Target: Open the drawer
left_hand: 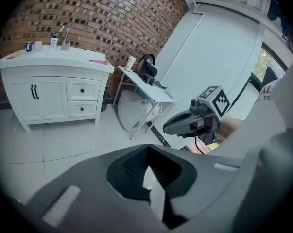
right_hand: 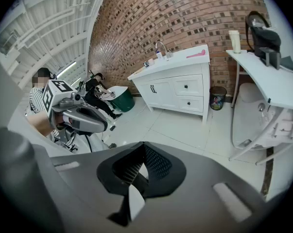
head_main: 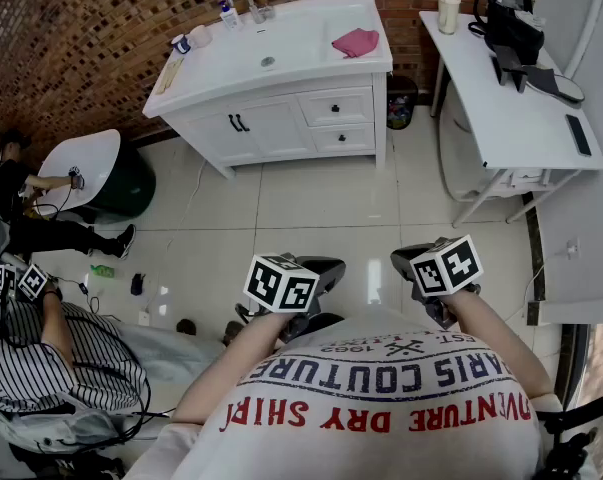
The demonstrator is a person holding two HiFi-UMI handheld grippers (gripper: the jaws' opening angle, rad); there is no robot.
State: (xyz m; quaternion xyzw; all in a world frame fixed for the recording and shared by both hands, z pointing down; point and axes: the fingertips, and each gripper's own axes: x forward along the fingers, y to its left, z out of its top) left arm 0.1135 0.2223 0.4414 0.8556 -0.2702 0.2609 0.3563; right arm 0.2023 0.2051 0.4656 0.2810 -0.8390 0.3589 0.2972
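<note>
A white vanity cabinet (head_main: pixel 281 78) stands against the brick wall, across the tiled floor from me. On its right side are two drawers with black knobs, the upper drawer (head_main: pixel 337 107) and the lower drawer (head_main: pixel 343 138); both are closed. They also show as the upper drawer (left_hand: pixel 83 90) (right_hand: pixel 187 86). My left gripper (head_main: pixel 316 273) (left_hand: pixel 147 171) and right gripper (head_main: pixel 413 260) (right_hand: pixel 141 171) are held close to my body, far from the cabinet. Both point down at the floor, shut, with nothing in them.
A white side table (head_main: pixel 521 118) with a black bag and a cup stands right of the vanity, a bin (head_main: pixel 401 103) between them. A pink cloth (head_main: pixel 355 41) lies on the counter. A white basin on a green base (head_main: pixel 91 173) and seated people are at the left.
</note>
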